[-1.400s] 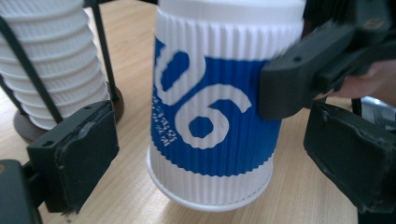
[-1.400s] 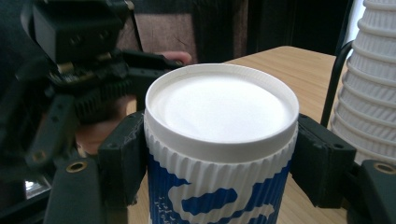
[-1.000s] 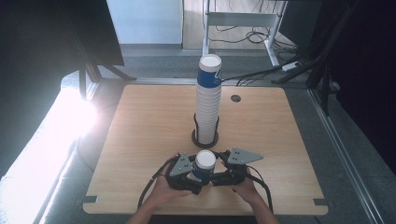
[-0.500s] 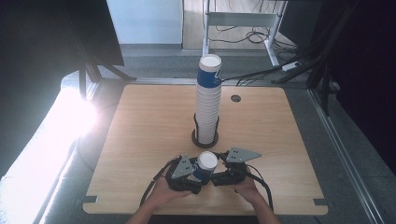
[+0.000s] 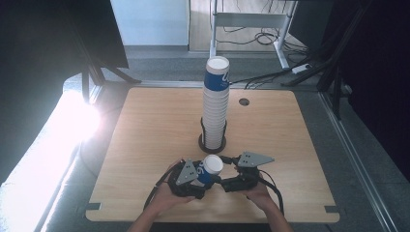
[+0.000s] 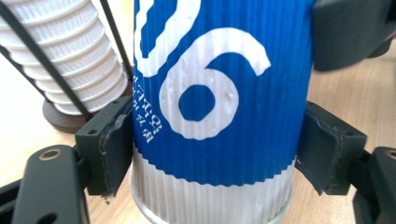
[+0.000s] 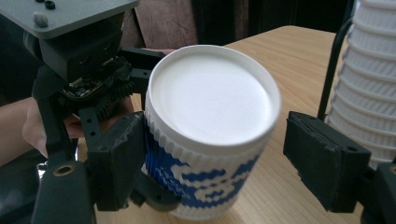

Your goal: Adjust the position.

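A blue-and-white ribbed paper cup is held just above the table's front edge, leaning a little. My left gripper is shut on it, and in the left gripper view both jaws press the sides of the cup. My right gripper is open around the cup's white flat end. Its left jaw sits against the cup and its right jaw stands clear of it. The left gripper and the hand holding it appear behind the cup in the right gripper view.
A tall stack of the same cups stands in a black wire holder at the table's middle, just beyond the grippers. The stack is close by. A cable hole lies further back.
The cup has tipped slightly toward the right gripper. Both hands stay in about the same place.
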